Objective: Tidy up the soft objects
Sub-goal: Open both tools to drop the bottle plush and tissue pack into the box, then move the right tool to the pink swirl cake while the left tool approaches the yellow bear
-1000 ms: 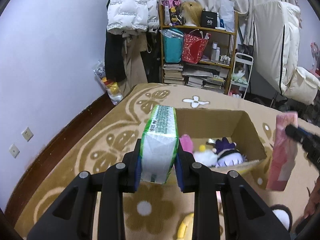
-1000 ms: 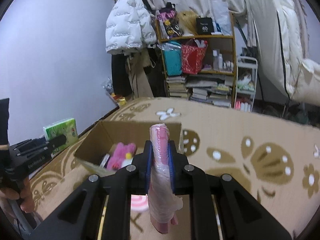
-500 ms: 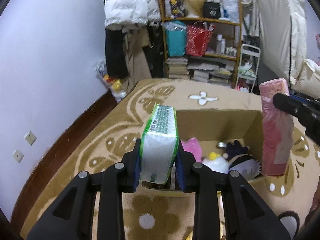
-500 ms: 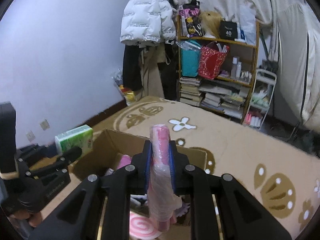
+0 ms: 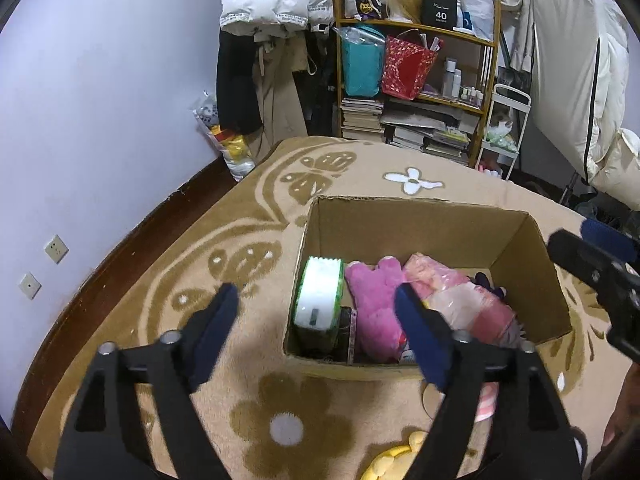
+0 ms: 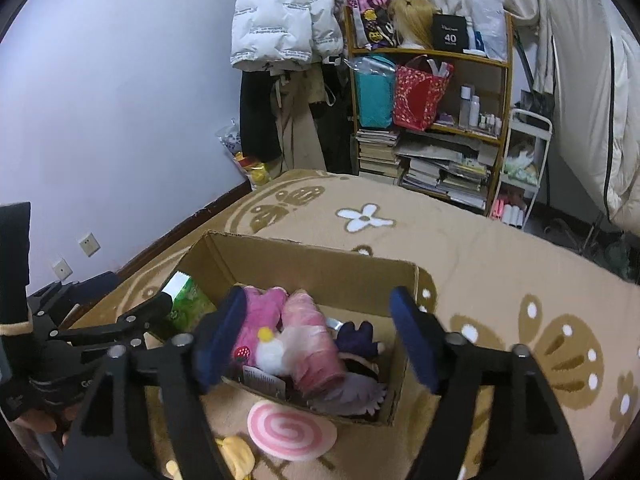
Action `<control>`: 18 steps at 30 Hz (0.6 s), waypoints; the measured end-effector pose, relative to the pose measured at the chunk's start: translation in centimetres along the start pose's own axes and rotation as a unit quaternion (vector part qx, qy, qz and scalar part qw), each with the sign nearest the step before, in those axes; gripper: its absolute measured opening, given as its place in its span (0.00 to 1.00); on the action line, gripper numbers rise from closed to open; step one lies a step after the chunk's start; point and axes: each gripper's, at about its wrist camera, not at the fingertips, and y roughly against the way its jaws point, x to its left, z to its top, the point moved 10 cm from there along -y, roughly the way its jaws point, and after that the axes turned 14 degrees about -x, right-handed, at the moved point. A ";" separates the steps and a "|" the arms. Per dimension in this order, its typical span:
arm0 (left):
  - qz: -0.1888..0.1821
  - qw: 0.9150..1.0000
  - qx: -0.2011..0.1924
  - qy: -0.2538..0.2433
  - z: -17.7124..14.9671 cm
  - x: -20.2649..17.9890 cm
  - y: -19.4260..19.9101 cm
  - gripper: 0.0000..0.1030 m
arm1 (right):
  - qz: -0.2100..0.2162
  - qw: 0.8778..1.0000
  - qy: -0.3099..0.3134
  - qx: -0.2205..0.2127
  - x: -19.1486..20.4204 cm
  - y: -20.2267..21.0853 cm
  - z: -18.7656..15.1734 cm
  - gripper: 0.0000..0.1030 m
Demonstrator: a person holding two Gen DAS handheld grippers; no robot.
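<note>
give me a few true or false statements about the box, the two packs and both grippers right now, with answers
1. The left gripper is clamped on the green tissue pack. False: its jaws are wide open and the pack lies in the cardboard box.
2. The pink pack lies inside the box. True.
3. The right gripper is open and holds nothing. True.
4. The pink swirl cushion is inside the box. False: it lies on the blanket outside the near wall.
5. The green pack sits at the box's left end. True.
</note>
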 end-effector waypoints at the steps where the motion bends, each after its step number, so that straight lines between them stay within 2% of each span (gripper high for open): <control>1: 0.002 1.000 -0.001 0.003 0.1 0.1 0.3 0.87 | 0.000 1.000 -0.007 -0.001 -0.2 0.4 -0.1 0.91; 4: 0.011 1.000 0.000 0.007 -0.2 0.5 1.1 0.97 | -0.001 1.000 -0.018 -0.004 -0.6 1.4 -0.1 0.99; 12: 0.011 1.000 -0.012 -0.018 -0.3 0.2 4.3 0.97 | -0.008 0.999 -0.031 -0.009 -1.1 3.9 -0.2 1.00; 18: -0.006 1.000 0.009 -0.018 -1.6 0.0 6.6 0.97 | -0.016 0.999 -0.042 -0.015 -1.2 5.7 -0.7 1.00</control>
